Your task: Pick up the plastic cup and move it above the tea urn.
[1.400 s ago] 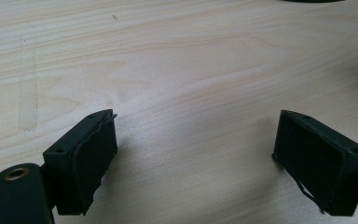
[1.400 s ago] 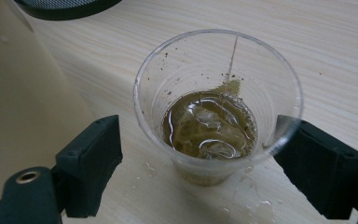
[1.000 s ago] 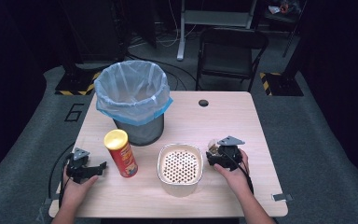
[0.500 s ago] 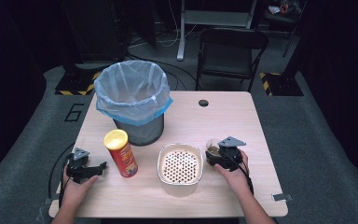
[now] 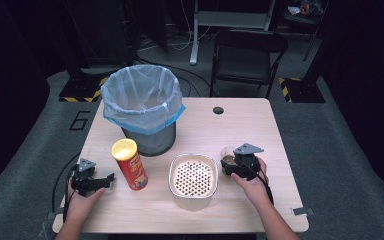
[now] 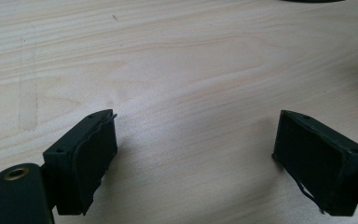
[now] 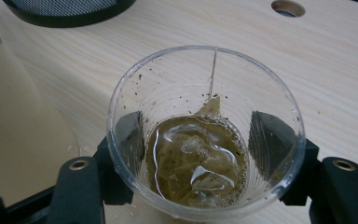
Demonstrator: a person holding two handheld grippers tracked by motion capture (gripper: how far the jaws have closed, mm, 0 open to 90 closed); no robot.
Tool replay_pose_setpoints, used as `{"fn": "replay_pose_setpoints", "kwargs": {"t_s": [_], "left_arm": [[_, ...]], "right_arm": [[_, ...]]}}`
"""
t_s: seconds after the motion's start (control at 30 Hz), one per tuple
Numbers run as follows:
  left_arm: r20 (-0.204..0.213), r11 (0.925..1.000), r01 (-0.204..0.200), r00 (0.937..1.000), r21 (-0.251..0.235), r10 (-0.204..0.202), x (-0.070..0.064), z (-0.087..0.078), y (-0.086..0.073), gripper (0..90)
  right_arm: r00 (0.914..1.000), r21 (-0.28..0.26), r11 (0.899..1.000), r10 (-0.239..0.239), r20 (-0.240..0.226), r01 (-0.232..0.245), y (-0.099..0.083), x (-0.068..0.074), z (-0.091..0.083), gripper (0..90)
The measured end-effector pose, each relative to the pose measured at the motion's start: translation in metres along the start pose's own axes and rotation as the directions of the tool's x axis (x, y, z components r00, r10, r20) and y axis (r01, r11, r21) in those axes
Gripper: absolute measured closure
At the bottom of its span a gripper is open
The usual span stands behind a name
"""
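Cup of brownish liquid just right of strainer bowl on counter, right gripper jaws clasping its sides. Thin clear plastic, likely crushable, spill-prone; grip gently mid-wall. Left gripper spread wide, empty.

A clear plastic cup stands upright on the light wooden table, centred in the right gripper view. It holds a shallow pool of murky greenish-brown liquid with ice or soggy bits in it, and dark specks cling to its inner wall. In the high view the cup sits right of centre in the lower half, just beside a perforated cream container.
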State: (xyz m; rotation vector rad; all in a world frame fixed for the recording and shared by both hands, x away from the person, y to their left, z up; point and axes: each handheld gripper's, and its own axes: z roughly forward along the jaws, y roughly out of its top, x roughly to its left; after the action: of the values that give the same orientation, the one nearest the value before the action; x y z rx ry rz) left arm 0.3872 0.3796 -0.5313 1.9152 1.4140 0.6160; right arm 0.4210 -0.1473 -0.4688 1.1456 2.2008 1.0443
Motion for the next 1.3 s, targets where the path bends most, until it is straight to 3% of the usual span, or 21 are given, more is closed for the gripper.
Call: {"fn": "replay_pose_setpoints", "kwargs": {"t_s": [0.17,0.33,0.4,0.43,0.47,0.6,0.63,0.67,0.7,0.73,0.77,0.8,0.87,1.1,1.27,1.3], "left_arm": [[0.0,1.0,0.0,1.0,0.0,0.0,0.0,0.0,0.0,12.9],[0.0,1.0,0.0,1.0,0.001,0.0,0.0,0.0,0.0,12.8],[0.0,1.0,-0.001,1.0,0.001,0.001,0.0,0.0,0.0,12.9],[0.0,1.0,-0.001,1.0,0.001,0.001,0.0,0.0,0.0,12.9],[0.0,1.0,0.0,1.0,0.001,0.0,0.0,0.0,0.0,12.9],[0.0,1.0,0.0,1.0,0.0,0.0,0.0,0.0,0.0,12.8],[0.0,1.0,0.0,1.0,0.0,0.0,0.0,0.0,0.0,12.8],[-0.001,1.0,0.0,1.0,0.001,0.0,0.0,0.0,0.0,12.8],[0.0,1.0,0.0,1.0,0.0,0.0,0.0,0.0,0.0,12.8],[-0.001,1.0,0.0,1.0,0.001,0.0,0.0,0.0,0.0,12.8],[-0.001,1.0,0.0,1.0,0.001,0.0,0.0,0.0,0.0,12.8],[-0.001,1.0,-0.001,1.0,0.001,0.001,0.0,0.0,0.0,12.8],[-0.001,1.0,0.0,1.0,0.001,0.0,0.0,0.0,0.0,12.8],[0.0,1.0,0.0,1.0,0.0,0.0,0.0,0.0,0.0,12.8],[-0.001,1.0,-0.001,1.0,0.001,0.001,0.0,0.0,0.0,12.8],[-0.001,1.0,-0.001,1.0,0.001,0.001,0.0,0.0,0.0,12.8]], "right_arm": [[0.9951,-0.028,0.998,-0.053,-0.083,0.051,0.027,-0.004,-0.012,36.8],[0.9872,-0.06,0.992,-0.113,-0.113,0.107,0.048,-0.005,-0.018,37.4],[0.9748,-0.081,0.985,-0.163,-0.153,0.152,0.064,-0.006,-0.021,37.8],[0.9748,-0.081,0.985,-0.163,-0.153,0.152,0.064,-0.006,-0.021,37.8],[0.9637,-0.094,0.979,-0.196,-0.181,0.181,0.073,-0.006,-0.022,37.9],[0.9353,-0.115,0.962,-0.27,-0.229,0.249,0.09,-0.004,-0.022,38.0],[0.9353,-0.115,0.962,-0.27,-0.229,0.249,0.09,-0.004,-0.022,38.0],[0.9268,-0.125,0.957,-0.284,-0.246,0.26,0.096,-0.001,-0.02,38.1],[0.9268,-0.125,0.957,-0.284,-0.246,0.26,0.096,-0.001,-0.02,38.1],[0.9165,-0.139,0.95,-0.306,-0.258,0.278,0.101,0.0,-0.017,38.1],[0.9165,-0.139,0.95,-0.306,-0.258,0.278,0.101,0.0,-0.017,38.1],[0.9083,-0.156,0.944,-0.323,-0.266,0.29,0.103,0.001,-0.013,38.1],[0.9043,-0.166,0.941,-0.331,-0.269,0.295,0.105,0.001,-0.009,38.1],[0.898,-0.181,0.934,-0.348,-0.269,0.308,0.107,0.001,-0.003,38.1],[0.8881,-0.196,0.915,-0.394,-0.237,0.354,0.105,0.0,-0.007,38.0],[0.8828,-0.195,0.908,-0.409,-0.231,0.37,0.104,0.0,-0.008,38.0]]}}
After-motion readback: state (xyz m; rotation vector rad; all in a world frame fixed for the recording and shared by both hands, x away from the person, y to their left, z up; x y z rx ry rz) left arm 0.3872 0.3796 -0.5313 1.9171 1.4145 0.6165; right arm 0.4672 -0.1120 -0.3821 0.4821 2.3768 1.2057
